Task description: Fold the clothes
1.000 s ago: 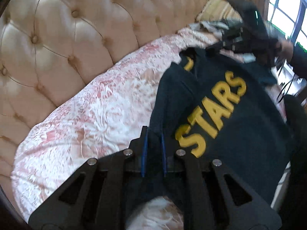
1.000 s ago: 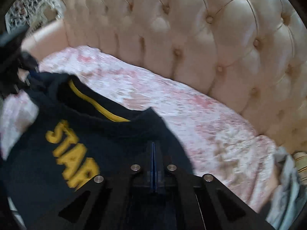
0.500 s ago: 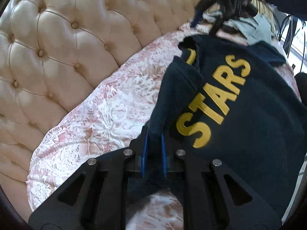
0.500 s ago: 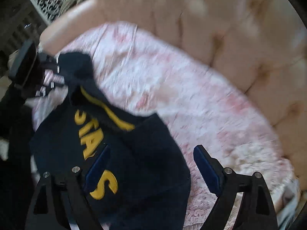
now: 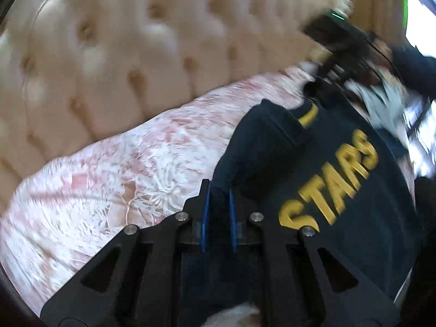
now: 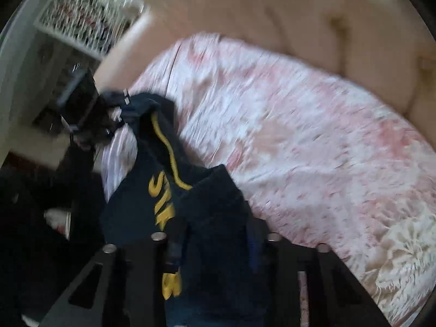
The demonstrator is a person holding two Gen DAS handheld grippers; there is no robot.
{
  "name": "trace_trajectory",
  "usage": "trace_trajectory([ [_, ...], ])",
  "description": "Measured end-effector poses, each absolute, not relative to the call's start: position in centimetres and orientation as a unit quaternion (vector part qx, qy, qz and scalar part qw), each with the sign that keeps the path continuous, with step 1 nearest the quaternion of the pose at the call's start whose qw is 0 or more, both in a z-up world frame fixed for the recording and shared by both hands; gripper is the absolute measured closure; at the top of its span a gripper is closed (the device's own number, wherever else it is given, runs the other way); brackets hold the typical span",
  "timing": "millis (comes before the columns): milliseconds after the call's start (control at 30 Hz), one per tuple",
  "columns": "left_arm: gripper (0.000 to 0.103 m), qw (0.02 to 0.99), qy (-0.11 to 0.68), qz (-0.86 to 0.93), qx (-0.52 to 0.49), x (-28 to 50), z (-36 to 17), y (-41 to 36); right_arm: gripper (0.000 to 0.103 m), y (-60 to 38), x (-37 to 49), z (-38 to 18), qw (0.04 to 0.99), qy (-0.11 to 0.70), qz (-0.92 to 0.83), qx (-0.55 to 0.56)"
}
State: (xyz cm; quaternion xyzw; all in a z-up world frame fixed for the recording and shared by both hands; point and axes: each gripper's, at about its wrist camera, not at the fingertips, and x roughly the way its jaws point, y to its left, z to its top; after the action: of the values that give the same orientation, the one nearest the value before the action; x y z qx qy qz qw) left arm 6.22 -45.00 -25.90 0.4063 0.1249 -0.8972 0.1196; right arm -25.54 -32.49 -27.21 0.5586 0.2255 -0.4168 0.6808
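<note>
1. On the pink-and-white floral bedspread (image 5: 114, 179) lies a navy sweatshirt (image 5: 340, 245) with yellow "STARS" lettering (image 5: 332, 185) and a yellow-trimmed collar (image 5: 309, 115); it sits at the near edge of the bed, in front of a cream tufted headboard (image 5: 136, 54).
2. Left hand-held gripper (image 5: 218, 204): jaws narrow, blue pads clamped on a bunched fold of the sweatshirt's edge. Fabric fills the gap between the pads.
3. Right hand-held gripper (image 6: 215, 242): jaws closing, with a thick fold of navy fabric between them. Blur and the cloth hide the pads, so contact cannot be confirmed.
4. Left wrist view: the right unit sits at the far collar end of the sweatshirt, a dark sleeve (image 5: 417, 73) behind it, pale grey clothing (image 5: 381, 103) just beside.
5. Right wrist view: the sweatshirt is ridged up between the two grippers, collar and part of the lettering visible; a white lattice-front shelf (image 6: 81, 24) stands beyond the bed.
6. Both views are motion-blurred.
</note>
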Motion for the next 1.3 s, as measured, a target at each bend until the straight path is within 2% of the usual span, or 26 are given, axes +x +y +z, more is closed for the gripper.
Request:
trace_trajectory([
  [167, 0.085, 0.163, 0.213, -0.883, 0.386, 5.1, -28.3, -46.6, 0.074, -31.3, -25.4, -28.4, 0.603, 0.187, -0.542, 0.555],
  [200, 0.082, 0.167, 0.228, -0.88, 0.382, 5.0, -28.8, -46.9, 0.074, -31.1, -25.3, -28.9, 0.579, 0.181, -0.568, 0.556],
  [267, 0.07, 0.174, 0.248, -0.876, 0.376, 5.3, -29.2, -47.6, 0.074, -30.8, -24.5, -29.8, 0.543, 0.189, -0.605, 0.551],
  [333, 0.055, 0.195, 0.243, -0.876, 0.368, 5.9, -29.1, -48.2, 0.074, -31.0, -23.3, -30.5, 0.508, 0.206, -0.638, 0.541],
  [500, 0.05, 0.185, 0.266, -0.882, 0.343, 6.9, -29.0, -49.8, 0.074, -30.9, -23.0, -31.7, 0.436, 0.182, -0.696, 0.541],
  [633, 0.05, 0.148, 0.269, -0.881, 0.359, 5.3, -29.7, -49.1, 0.067, -30.9, -23.0, -31.4, 0.428, 0.179, -0.702, 0.541],
  [700, 0.05, 0.146, 0.277, -0.875, 0.368, 4.5, -30.4, -49.1, 0.049, -30.7, -23.1, -30.9, 0.427, 0.177, -0.704, 0.539],
  [767, 0.05, 0.16, 0.283, -0.863, 0.387, 4.0, -31.0, -49.4, 0.038, -30.3, -23.5, -30.7, 0.425, 0.165, -0.707, 0.541],
  [800, 0.05, 0.16, 0.285, -0.86, 0.392, 3.8, -31.3, -49.5, 0.038, -30.1, -23.5, -30.8, 0.424, 0.167, -0.705, 0.544],
  [900, 0.064, 0.143, 0.28, -0.857, 0.408, 3.4, -31.7, -49.3, 0.038, -29.7, -23.4, -31.1, 0.424, 0.176, -0.7, 0.548],
  [1000, 0.064, 0.147, 0.267, -0.857, 0.415, 3.1, -31.9, -49.0, 0.038, -29.9, -23.0, -31.2, 0.43, 0.19, -0.697, 0.542],
  [1067, 0.08, 0.15, 0.258, -0.856, 0.422, 3.0, -31.9, -48.7, 0.038, -29.9, -22.7, -30.9, 0.432, 0.196, -0.699, 0.535],
  [1100, 0.087, 0.151, 0.251, -0.857, 0.425, 3.0, -31.8, -48.5, 0.041, -29.8, -22.7, -30.7, 0.429, 0.196, -0.704, 0.531],
  [1133, 0.089, 0.156, 0.241, -0.857, 0.429, 2.9, -31.7, -48.2, 0.046, -29.7, -22.6, -30.5, 0.427, 0.196, -0.708, 0.527],
  [1167, 0.089, 0.16, 0.232, -0.857, 0.431, 2.9, -31.5, -47.9, 0.061, -29.6, -22.6, -30.3, 0.425, 0.196, -0.712, 0.523],
  [1200, 0.089, 0.166, 0.227, -0.858, 0.43, 2.8, -31.4, -47.8, 0.068, -29.5, -22.5, -30.1, 0.422, 0.197, -0.717, 0.519],
  [1267, 0.089, 0.182, 0.22, -0.859, 0.425, 2.6, -31.1, -47.6, 0.079, -29.5, -21.8, -29.8, 0.413, 0.2, -0.73, 0.506],
  [1300, 0.089, 0.188, 0.216, -0.86, 0.423, 2.5, -31.0, -47.5, 0.08, -29.5, -21.5, -29.6, 0.408, 0.202, -0.737, 0.499],
])
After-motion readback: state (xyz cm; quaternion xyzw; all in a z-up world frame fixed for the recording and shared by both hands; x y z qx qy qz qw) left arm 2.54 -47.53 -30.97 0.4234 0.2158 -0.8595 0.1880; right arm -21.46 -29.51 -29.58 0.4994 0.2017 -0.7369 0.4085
